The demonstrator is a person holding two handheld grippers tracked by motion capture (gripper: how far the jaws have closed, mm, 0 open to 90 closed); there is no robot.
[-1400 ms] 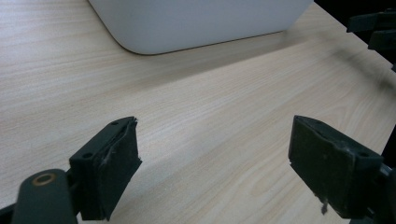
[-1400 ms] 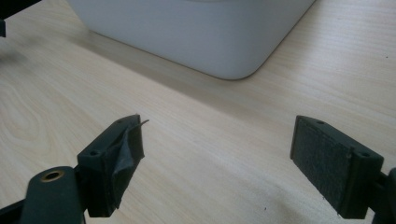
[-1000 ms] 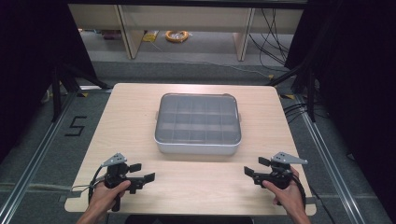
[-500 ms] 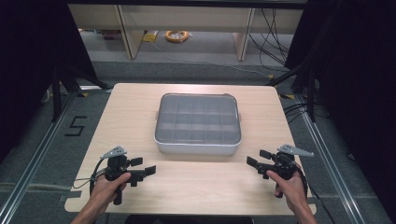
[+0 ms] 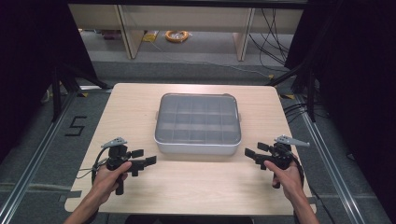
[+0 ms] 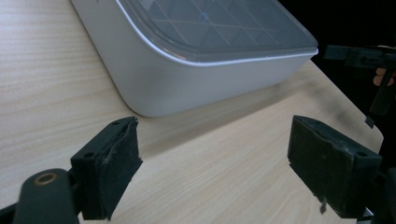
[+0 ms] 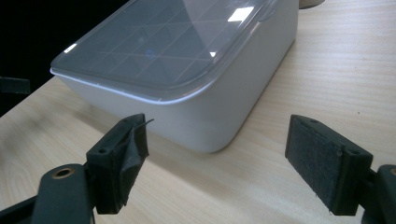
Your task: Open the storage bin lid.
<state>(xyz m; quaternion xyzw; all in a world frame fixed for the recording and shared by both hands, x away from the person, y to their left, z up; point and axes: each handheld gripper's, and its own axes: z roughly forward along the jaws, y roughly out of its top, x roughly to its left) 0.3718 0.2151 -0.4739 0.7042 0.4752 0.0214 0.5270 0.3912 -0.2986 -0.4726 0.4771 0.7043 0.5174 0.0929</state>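
A white box with a clear lid [image 5: 198,123] over a grid of compartments sits mid-table. In the left gripper view its near corner [image 6: 159,88] lies just ahead; in the right gripper view its other near corner [image 7: 205,121] is close. My left gripper [image 5: 142,157] is open at the front left, a short way from the box, jaws pointing right with nothing between them [image 6: 215,168]. At the front right my right gripper [image 5: 257,151] is open too, jaws pointing left toward the box, the gap between them empty [image 7: 215,168].
The wooden table [image 5: 196,191] has bare room along its front between my hands. Its edges drop to a grey floor. Shelving and cables [image 5: 177,35] stand behind the table. Dark curtains flank both sides.
Both hands have moved forward, away from the table's front edge and closer to the box's near corners. The box has not moved.
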